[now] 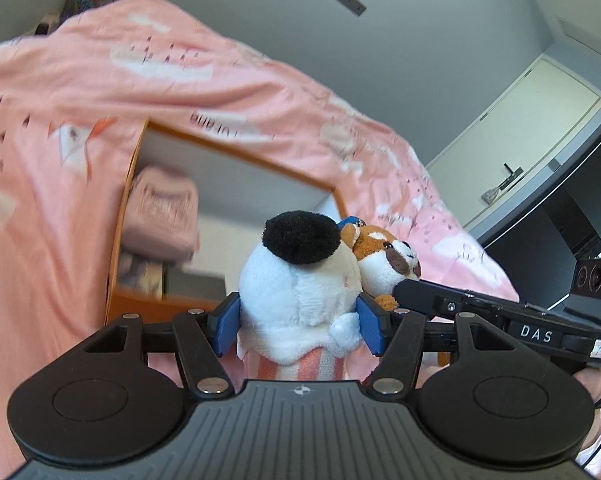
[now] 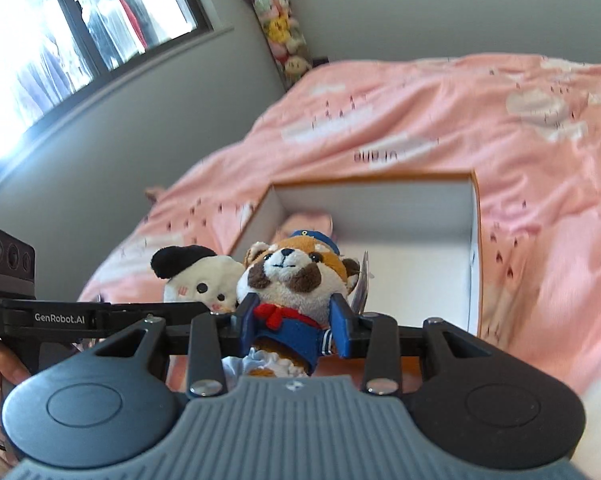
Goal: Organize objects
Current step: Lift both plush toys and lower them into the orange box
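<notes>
White plush toy [image 1: 300, 292]: fluffy pile, black fuzzy patch | red-panda plush [image 2: 296, 280]: short fur, blue cloth outfit | bedcover [image 2: 420, 120]: soft matt pink cotton | box [image 2: 474, 240]: smooth white card, orange edge | gripper pads [image 1: 370, 324]: matt blue plastic

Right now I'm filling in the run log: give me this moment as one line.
left claw: shut on white plush | right claw: shut on raccoon plush | box: open on pink bedspread

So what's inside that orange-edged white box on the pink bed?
Inside the orange-edged white box, a folded pink cloth item sits on something dark and blurred. The held plush toys hide the rest of its floor.
</notes>
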Motion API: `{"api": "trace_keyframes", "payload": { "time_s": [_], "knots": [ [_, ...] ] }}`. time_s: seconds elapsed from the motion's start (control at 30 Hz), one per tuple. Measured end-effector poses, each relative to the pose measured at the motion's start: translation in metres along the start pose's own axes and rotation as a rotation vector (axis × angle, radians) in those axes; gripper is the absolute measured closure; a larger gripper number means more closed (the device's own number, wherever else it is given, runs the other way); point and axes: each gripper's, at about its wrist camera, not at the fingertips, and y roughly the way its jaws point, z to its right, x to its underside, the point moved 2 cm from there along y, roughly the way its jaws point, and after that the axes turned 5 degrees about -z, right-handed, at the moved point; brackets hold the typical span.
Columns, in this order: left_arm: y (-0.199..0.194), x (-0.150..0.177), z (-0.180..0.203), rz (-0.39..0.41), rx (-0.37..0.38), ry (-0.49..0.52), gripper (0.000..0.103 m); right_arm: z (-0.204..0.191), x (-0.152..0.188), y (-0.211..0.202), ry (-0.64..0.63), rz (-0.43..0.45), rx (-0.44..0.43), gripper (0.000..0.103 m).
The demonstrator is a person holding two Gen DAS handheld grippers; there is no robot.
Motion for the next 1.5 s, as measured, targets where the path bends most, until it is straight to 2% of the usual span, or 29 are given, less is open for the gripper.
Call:
{"api": "trace_keyframes", "payload": {
  "time_s": [0.3, 0.53, 0.7, 1.0, 1.3, 1.4, 1.5],
  "knots": [
    [0.041, -0.059, -0.004, -0.019, -0.006, 0.016, 0.034, 0.03, -0.042, 0.017, 0.047, 0.078, 0.008, 0.063],
    [0.101, -0.082, -0.026, -0.089, -0.058, -0.003, 0.034, 0.061, -0.059, 0.073, 0.04, 0.017, 0.082, 0.063],
    [0.137, -0.087, -0.041, -0.13, -0.111, -0.009, 0.034, 0.083, -0.064, 0.115, 0.075, -0.05, 0.122, 0.063],
    [0.167, -0.087, -0.042, -0.172, -0.224, 0.088, 0.034, 0.103, -0.063, 0.174, 0.077, -0.137, 0.18, 0.063],
    [0.188, -0.087, -0.042, -0.205, -0.28, 0.127, 0.034, 0.109, -0.06, 0.197, 0.062, -0.189, 0.212, 0.062],
    [0.192, -0.085, -0.041, -0.209, -0.302, 0.153, 0.034, 0.113, -0.061, 0.2, 0.093, -0.208, 0.229, 0.063],
    [0.196, -0.082, -0.041, -0.213, -0.328, 0.171, 0.034, 0.116, -0.062, 0.196, 0.141, -0.195, 0.227, 0.068]
  ]
}}
